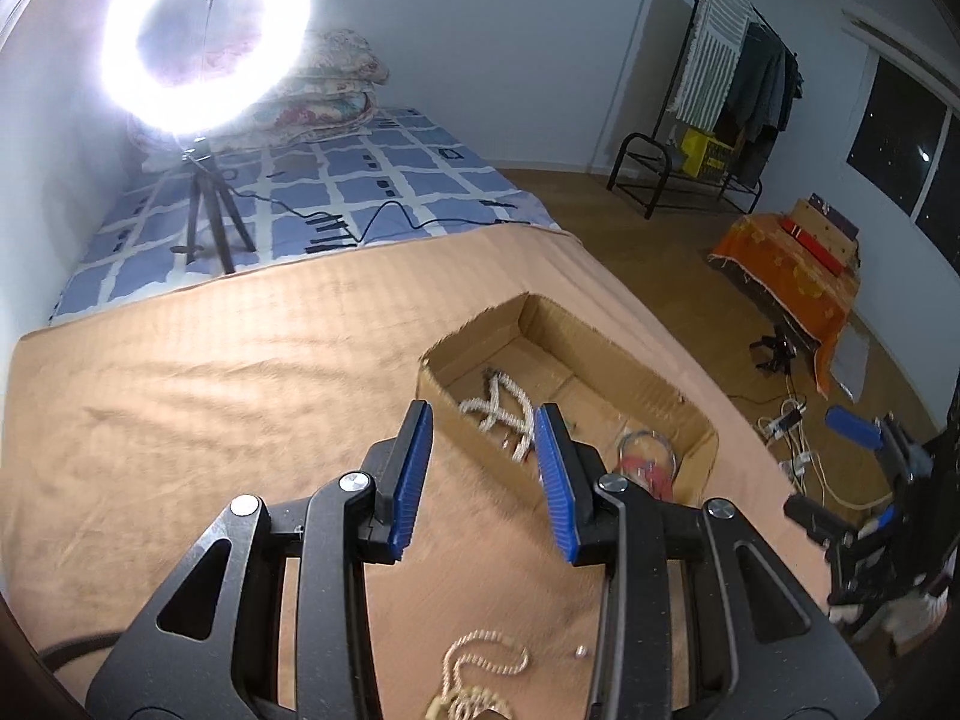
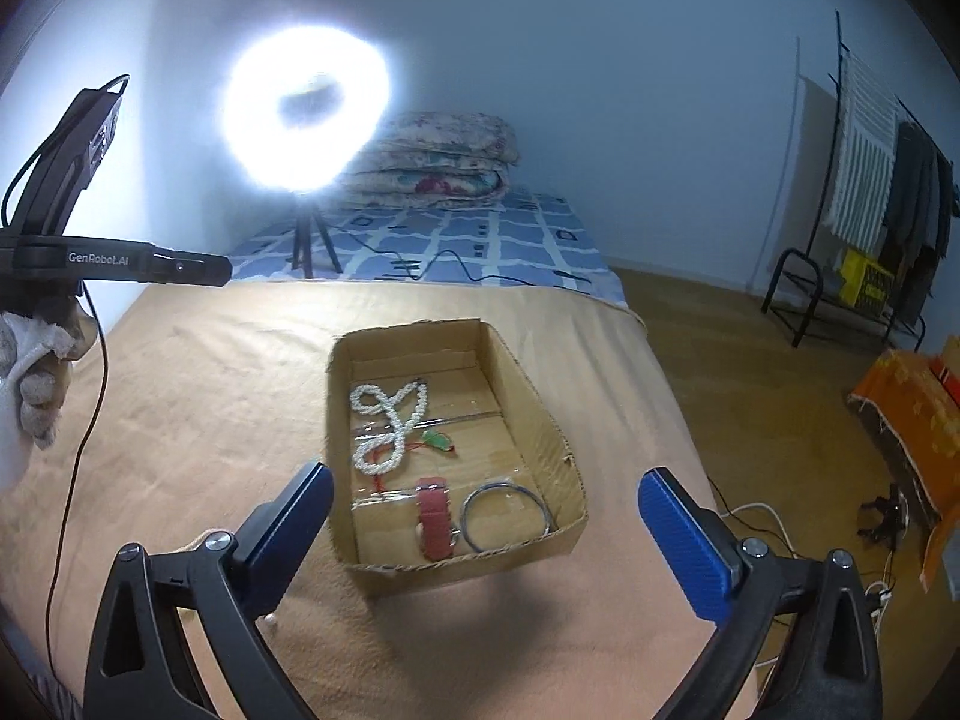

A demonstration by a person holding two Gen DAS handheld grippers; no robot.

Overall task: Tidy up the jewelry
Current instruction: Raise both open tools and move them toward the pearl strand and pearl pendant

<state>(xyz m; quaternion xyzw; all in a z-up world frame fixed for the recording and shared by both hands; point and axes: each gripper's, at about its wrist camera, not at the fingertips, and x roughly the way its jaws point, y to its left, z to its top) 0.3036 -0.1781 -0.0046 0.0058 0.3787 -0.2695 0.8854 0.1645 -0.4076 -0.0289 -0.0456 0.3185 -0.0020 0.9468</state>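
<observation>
An open cardboard box [image 2: 540, 414] lies on the tan cloth. In it are a white bead necklace [image 2: 390, 420], a green pendant on a red cord [image 2: 438, 439], a red strap [image 2: 435, 516] and a silver bangle [image 2: 504, 516]. My right gripper [image 2: 487, 477] hovers over the box's near end, open wide and holding nothing. My left gripper [image 1: 485, 420] is open, with nothing between its blue pads, left of the box [image 1: 600, 348]. A beige bead necklace [image 1: 480, 666] and a small silver piece [image 1: 580, 652] lie on the cloth beneath it.
A glaring ring light on a tripod [image 2: 306, 114] stands on the blue checked bedding [image 2: 480, 240] behind the cloth. A gloved hand [image 2: 36, 378] holds the left gripper's handle. To the right, the floor carries cables [image 1: 792, 420], an orange-covered stand [image 1: 792, 264] and a clothes rack [image 1: 738, 78].
</observation>
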